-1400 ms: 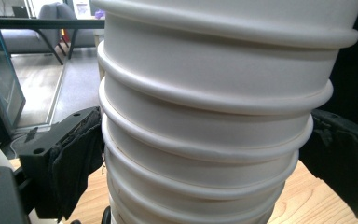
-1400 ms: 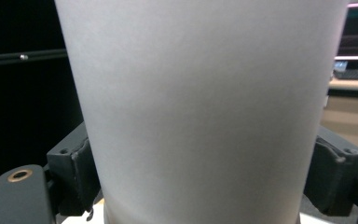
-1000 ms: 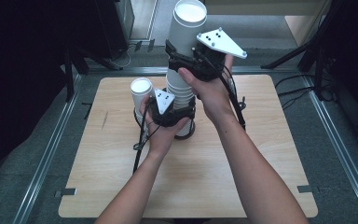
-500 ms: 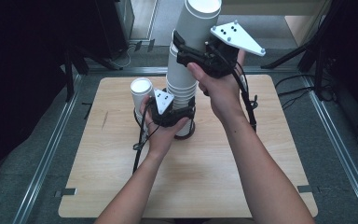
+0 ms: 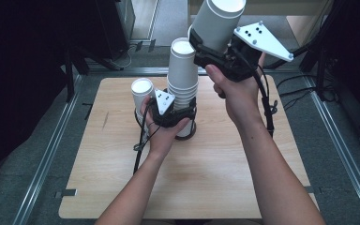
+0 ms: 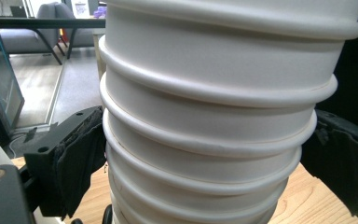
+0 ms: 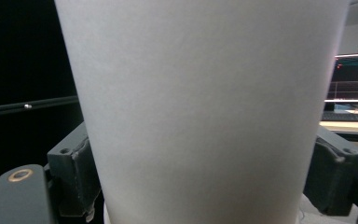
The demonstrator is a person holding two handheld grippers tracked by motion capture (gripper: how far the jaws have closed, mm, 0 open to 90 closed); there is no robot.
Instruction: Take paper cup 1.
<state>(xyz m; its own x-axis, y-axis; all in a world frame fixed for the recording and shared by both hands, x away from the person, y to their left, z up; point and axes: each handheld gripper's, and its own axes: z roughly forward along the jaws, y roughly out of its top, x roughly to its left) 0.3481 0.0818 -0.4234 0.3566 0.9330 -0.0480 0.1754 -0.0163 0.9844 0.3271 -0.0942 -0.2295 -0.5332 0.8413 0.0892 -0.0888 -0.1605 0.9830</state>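
From above, my bench (image 5: 122, 187) is a pale wooden board inside a metal frame, with grey floor and dark stands around it. My left tongs (image 5: 187, 112) are clamped around the lower part of a stack of white paper cups (image 5: 183, 70) that stands upside down on the bench. I count about six rims where the tongs grip, though the exact number is hard to tell. One single cup (image 5: 141, 96) stands just beside those tongs, on their outer side. My right tongs (image 5: 206, 44) hold one lifted cup (image 5: 218, 18) up in the air — above and beyond the stack, clear of its top, its flat base turned toward the camera.

In the left gripper view, the stack (image 6: 214, 121) sits between my two black jaws, ring upon ring of rolled rims. The jaws press its sides. Behind it lie grey floor, a dark table and a chair.

In the right gripper view, the lifted cup (image 7: 205, 102) is squeezed between both jaws, its plain wall close to the lens. Behind is darkness, and a lit monitor (image 7: 352, 77) stands off to one side.
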